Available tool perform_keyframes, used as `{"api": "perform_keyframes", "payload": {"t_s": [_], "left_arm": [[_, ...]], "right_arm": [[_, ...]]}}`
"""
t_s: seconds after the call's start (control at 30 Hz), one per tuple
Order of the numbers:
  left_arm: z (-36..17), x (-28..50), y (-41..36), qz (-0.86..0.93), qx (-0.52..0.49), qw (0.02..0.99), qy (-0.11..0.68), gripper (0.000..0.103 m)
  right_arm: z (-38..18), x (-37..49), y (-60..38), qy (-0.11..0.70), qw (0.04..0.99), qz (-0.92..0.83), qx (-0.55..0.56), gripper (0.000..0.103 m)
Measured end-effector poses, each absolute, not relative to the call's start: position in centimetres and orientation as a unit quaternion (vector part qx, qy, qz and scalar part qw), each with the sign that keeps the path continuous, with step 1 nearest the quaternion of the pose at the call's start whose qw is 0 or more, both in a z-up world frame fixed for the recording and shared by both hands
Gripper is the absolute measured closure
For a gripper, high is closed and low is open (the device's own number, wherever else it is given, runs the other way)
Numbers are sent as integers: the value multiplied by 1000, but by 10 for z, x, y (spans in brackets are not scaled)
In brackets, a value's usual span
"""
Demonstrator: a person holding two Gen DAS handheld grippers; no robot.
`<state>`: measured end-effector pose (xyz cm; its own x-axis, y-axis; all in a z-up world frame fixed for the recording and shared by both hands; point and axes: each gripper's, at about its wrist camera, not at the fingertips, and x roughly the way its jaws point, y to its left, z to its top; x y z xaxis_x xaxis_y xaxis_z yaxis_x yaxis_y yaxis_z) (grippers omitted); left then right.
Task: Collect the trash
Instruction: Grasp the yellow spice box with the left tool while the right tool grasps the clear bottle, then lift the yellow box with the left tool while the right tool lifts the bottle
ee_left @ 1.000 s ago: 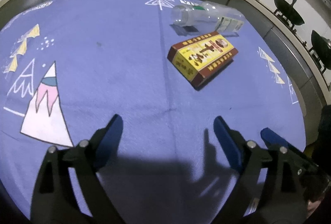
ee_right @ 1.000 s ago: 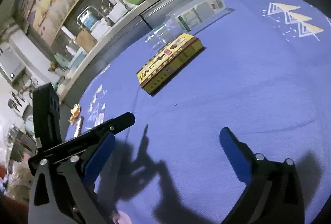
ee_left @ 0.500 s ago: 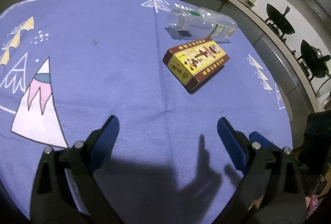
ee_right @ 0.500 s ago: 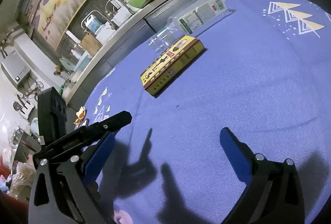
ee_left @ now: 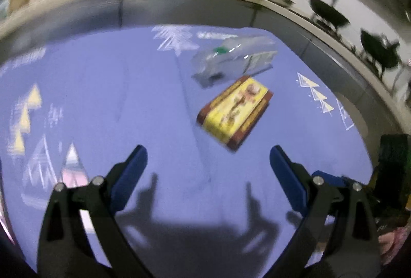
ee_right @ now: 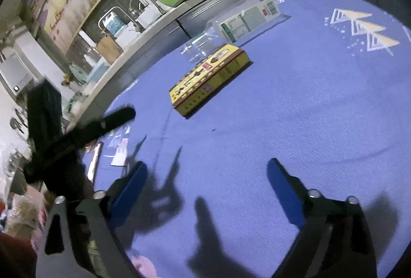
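Since 0.5 s ago the left wrist view has tilted up and blurred, so more of the grey counter shows. Both claws hang spread wide with nothing between their blue pads: the left gripper (ee_left: 208, 162) and the right gripper (ee_right: 206, 175). Ahead on the purple patterned cloth (ee_right: 321, 111) lies a flat yellow and maroon cardboard box (ee_left: 235, 112) (ee_right: 209, 79), closed. Just behind it a clear plastic bottle with a green-white label (ee_left: 235, 59) (ee_right: 239, 23) lies on its side, apparently empty.
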<state>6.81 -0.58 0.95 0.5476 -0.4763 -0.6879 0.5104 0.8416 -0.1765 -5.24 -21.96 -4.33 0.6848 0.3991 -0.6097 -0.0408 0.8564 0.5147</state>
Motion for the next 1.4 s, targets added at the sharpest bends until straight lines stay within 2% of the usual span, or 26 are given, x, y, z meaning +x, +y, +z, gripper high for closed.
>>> {"api": "perform_keyframes", "payload": {"t_s": [0.13, 0.3, 0.33, 0.37, 0.4, 0.53, 0.77, 0.87, 1.0, 1.03, 1.1, 1.23, 1.37, 1.4], "left_arm": [[11, 87, -52, -310, 111, 871, 364, 10], [-7, 112, -90, -325, 149, 853, 382, 11], [-12, 116, -94, -324, 151, 850, 387, 15], [-18, 121, -97, -321, 151, 846, 398, 35], [-22, 124, -97, -323, 148, 842, 406, 44], [-23, 124, -75, -337, 99, 836, 422, 46], [-14, 105, 22, -297, -25, 859, 417, 46], [-15, 97, 47, -261, -27, 872, 412, 46], [-15, 86, 64, -248, -25, 881, 403, 46], [-15, 85, 67, -246, -27, 882, 401, 46], [-15, 84, 73, -246, -39, 882, 401, 46], [-20, 87, 80, -243, -60, 878, 408, 46], [-23, 91, 80, -241, -69, 874, 415, 46], [-23, 90, 79, -241, -68, 875, 415, 46]], "right_arm": [[-40, -54, -230, 369, 892, 114, 237, 29], [-29, -51, -256, 349, 898, 97, 248, 36], [-26, -48, -263, 346, 899, 93, 252, 38], [-22, -45, -269, 342, 899, 90, 257, 39], [-18, -41, -272, 339, 900, 89, 258, 41], [-3, -17, -278, 331, 895, 115, 275, 44], [3, 60, -250, 366, 825, 214, 373, 45], [41, 91, -225, 357, 871, 224, 253, 45], [69, 125, -164, 369, 901, 209, -97, 45], [63, 128, -145, 360, 888, 185, -217, 45], [44, 132, -120, 355, 839, 173, -373, 45], [11, 140, -97, 359, 769, 175, -499, 45], [-20, 159, -86, 363, 732, 166, -552, 45], [-27, 163, -86, 366, 727, 163, -557, 51]]}}
